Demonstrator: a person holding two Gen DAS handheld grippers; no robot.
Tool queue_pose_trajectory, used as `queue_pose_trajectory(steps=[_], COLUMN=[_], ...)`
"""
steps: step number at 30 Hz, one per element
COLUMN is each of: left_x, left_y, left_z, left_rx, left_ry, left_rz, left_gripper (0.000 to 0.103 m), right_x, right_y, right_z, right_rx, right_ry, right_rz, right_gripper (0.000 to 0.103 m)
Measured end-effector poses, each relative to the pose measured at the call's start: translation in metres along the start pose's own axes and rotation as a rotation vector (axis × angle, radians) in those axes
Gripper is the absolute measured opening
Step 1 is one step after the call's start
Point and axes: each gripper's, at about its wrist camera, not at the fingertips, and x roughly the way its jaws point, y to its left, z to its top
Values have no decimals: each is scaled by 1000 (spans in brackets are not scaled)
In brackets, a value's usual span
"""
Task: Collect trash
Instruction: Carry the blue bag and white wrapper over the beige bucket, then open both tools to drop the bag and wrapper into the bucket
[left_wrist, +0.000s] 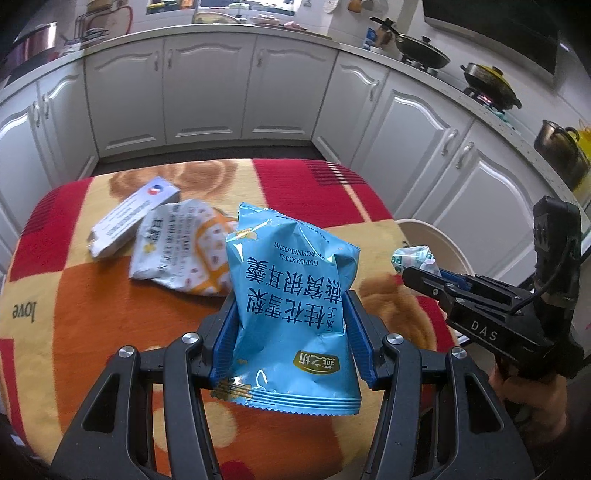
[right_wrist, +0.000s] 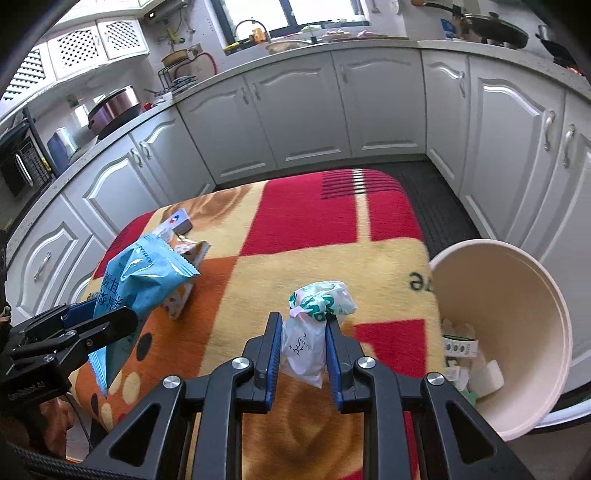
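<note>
My left gripper (left_wrist: 291, 306) is shut on a puffy blue snack bag (left_wrist: 291, 295), held above the blanket-covered table (left_wrist: 92, 332); its blue pads (left_wrist: 231, 332) press both sides. The same blue bag (right_wrist: 147, 280) shows at the left of the right wrist view, in the left gripper (right_wrist: 103, 321). My right gripper (right_wrist: 303, 325) is shut on a crumpled white and green wrapper (right_wrist: 314, 325), lifted over the table. That wrapper (left_wrist: 413, 258) and the right gripper (left_wrist: 424, 277) appear at the right of the left wrist view. A beige bin (right_wrist: 517, 295) stands just right of the table.
A white and orange snack bag (left_wrist: 181, 247) and a flat white box (left_wrist: 129, 218) lie on the table's far left. The bin holds several boxes and scraps (right_wrist: 461, 354). White kitchen cabinets (right_wrist: 303, 110) ring the floor, with pots (left_wrist: 487, 85) on a stove at the right.
</note>
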Motion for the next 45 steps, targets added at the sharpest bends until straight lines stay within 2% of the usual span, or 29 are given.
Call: queue_pose_trajectory(steps=[13,22,34,38,45], left_x=[23,57,112,130,153], left_y=[-55,-103,-166,-179,-192], left_z=[16,34,44,45,42], left_rx=[62,92,150,156,166], left_ry=[10,46,115,145,185], left_rz=[-88,-164,-191,-203,-213], left_gripper=[52,52,52,52,53], right_x=[-26,-43,-48,-46,-41], right_y=[-46,-89,-156,-173,-204], right_z=[-7,-15,-34,-36,-39], right_rx=[56,98,187,195,240], right_ry=[-25,-35,-8,3,26], right_rz=[-89,-191,-318,-374,-404], right_gripper=[21,21,21,21,21])
